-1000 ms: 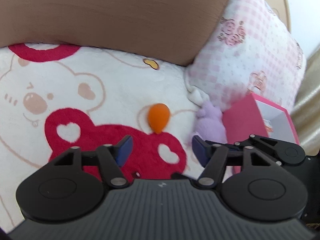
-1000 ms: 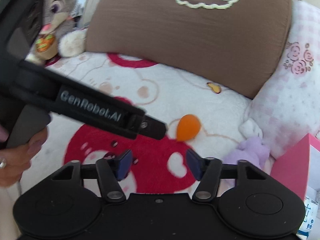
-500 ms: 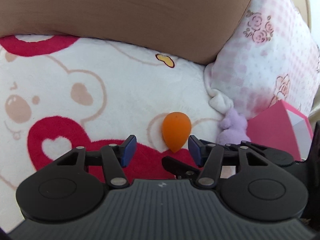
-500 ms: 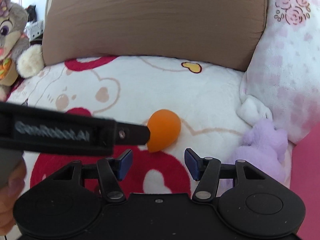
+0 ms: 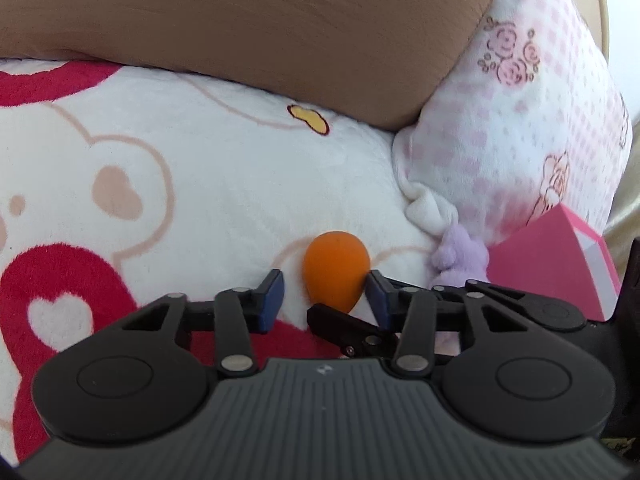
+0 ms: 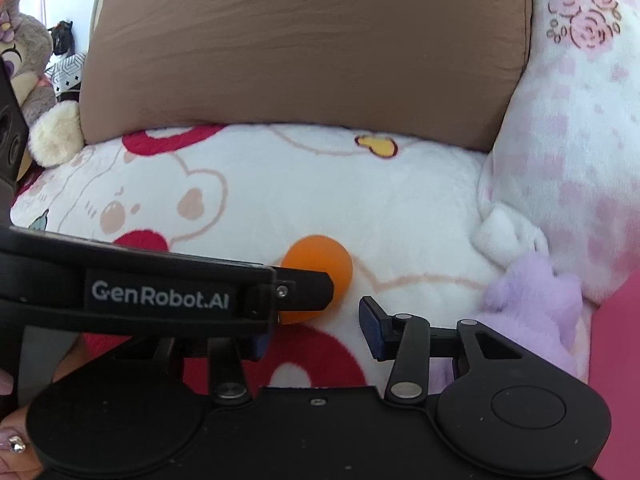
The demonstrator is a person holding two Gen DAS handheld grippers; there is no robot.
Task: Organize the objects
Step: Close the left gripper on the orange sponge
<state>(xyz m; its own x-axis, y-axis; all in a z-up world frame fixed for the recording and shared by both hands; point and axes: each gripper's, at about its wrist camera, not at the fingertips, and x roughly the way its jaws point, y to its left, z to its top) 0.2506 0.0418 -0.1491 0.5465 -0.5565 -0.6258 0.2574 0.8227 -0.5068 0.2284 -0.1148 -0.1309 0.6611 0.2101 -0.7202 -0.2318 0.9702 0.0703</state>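
You are at the pick-up step, working on the white fleece blanket (image 5: 240, 184) with its red heart and bear print, which serves as the landmark here. At the blanket's far edge leans a brown cushion (image 5: 248, 20), at its right edge a pink-checked pillow (image 5: 520, 128), and a pink box (image 5: 560, 260) with a lilac plush (image 5: 460, 256) sit at that same right side. The task's thing, an orange teardrop sponge (image 5: 334, 276), lies on the blanket near its right edge, just beside the lilac plush.

Your left gripper (image 5: 326, 294) is closing around the sponge: its right pad touches the sponge's side, while the left pad stands a little apart, so the grip looks not yet firm. Your right gripper (image 6: 316, 330) is narrowing too, with nothing between its pads but blanket; the sponge lies just ahead of it, partly behind the left tool's finger. Next, I judge, you should finish the squeeze gently, since the sponge is soft, before lifting toward the box.
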